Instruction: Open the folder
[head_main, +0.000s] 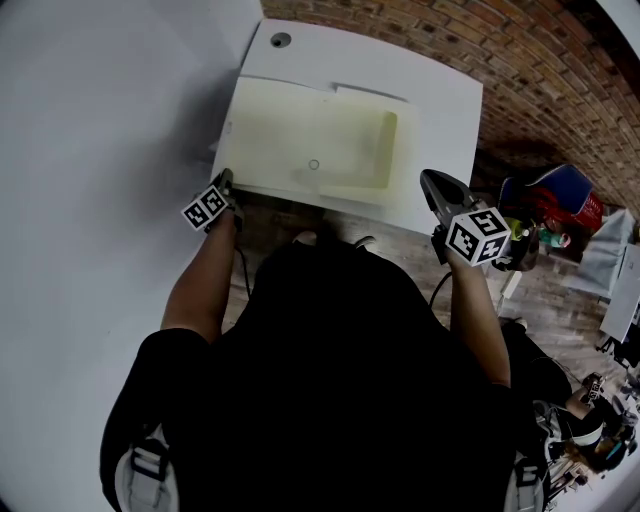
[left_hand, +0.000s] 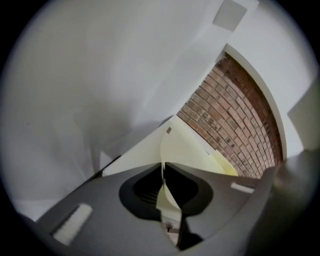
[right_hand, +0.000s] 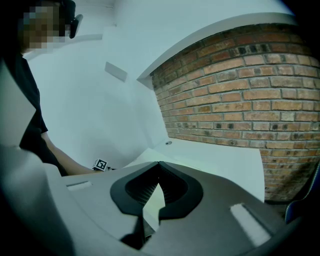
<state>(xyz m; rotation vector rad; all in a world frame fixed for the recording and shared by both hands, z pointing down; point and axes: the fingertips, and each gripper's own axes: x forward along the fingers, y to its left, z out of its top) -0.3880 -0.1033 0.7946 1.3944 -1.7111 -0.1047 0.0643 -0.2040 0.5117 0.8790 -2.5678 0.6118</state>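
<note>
A pale yellow folder (head_main: 300, 140) lies closed on the white table (head_main: 440, 100). At its near left corner my left gripper (head_main: 222, 182) is shut on it. In the left gripper view the jaws (left_hand: 163, 166) pinch a thin yellow sheet that rises from the folder (left_hand: 185, 150). My right gripper (head_main: 428, 182) sits at the folder's right edge by the table's front. In the right gripper view its jaws (right_hand: 159, 163) meet at the tips with a pale sheet between them, and the folder (right_hand: 145, 159) lies just beyond.
A white wall (head_main: 90, 150) runs along the table's left side and a brick wall (head_main: 520, 60) stands behind it. A round cable hole (head_main: 281, 40) is at the table's far left. Red and blue bags (head_main: 555, 200) stand on the wooden floor at the right.
</note>
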